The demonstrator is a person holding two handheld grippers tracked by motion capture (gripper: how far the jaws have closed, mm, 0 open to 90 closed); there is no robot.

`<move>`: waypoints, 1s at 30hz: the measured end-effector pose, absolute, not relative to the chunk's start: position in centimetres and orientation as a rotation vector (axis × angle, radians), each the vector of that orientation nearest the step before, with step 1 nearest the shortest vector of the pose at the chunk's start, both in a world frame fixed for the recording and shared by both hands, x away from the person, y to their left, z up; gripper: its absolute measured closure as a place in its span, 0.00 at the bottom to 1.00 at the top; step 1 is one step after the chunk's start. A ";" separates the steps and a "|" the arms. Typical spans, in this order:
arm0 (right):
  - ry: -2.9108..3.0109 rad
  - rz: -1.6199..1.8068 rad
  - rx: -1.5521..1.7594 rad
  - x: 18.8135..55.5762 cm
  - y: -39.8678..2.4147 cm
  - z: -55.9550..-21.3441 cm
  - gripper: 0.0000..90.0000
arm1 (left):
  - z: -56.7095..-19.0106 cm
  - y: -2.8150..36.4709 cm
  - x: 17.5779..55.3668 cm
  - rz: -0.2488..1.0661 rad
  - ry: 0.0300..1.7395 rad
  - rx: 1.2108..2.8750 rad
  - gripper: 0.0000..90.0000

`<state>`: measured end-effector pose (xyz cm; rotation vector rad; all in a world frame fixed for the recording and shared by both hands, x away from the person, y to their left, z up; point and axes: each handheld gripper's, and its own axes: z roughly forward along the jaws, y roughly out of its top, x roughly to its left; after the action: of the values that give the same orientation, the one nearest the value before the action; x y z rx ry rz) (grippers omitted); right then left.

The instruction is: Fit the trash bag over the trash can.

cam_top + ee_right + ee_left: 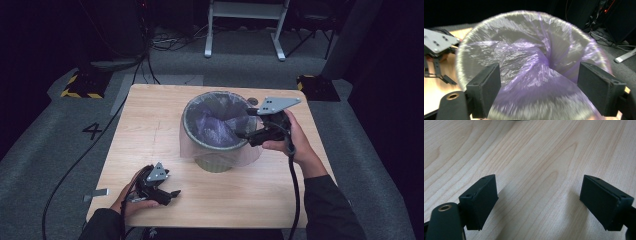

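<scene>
While left tongs rest, right tongs gape over bin.

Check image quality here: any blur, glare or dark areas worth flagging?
High view: the table is lit, the surroundings fall off to near black. Right gripper view: the purple bag and bin rim are smeared by motion blur. Left gripper view: sharp, soft shadows under the left gripper.

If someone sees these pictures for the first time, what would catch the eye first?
Probably the small bin in the middle of the wooden table, lined with a shiny purple plastic bag folded over its rim. The right tool hangs at the bin's right edge, jaws apart above the bag. The left tool rests open near the table's front left.
</scene>
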<state>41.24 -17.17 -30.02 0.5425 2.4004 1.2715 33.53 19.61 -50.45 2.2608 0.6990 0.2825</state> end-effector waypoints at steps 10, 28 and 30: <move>2.289 1.214 0.595 37.4 -21.7 -30.4 0.21 | -50.5 19.6 33.5 0.283 0.699 2.261 0.16; 2.300 1.031 0.718 34.6 -25.6 -38.1 0.21 | -50.5 19.6 33.5 0.281 0.700 2.259 0.16; 2.303 1.005 0.736 34.5 -26.0 -39.2 0.21 | -50.5 19.6 33.5 0.282 0.700 2.261 0.16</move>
<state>34.50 -25.98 -39.24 0.7364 2.3028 1.0050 33.53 19.61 -50.45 2.2610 0.6998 0.2816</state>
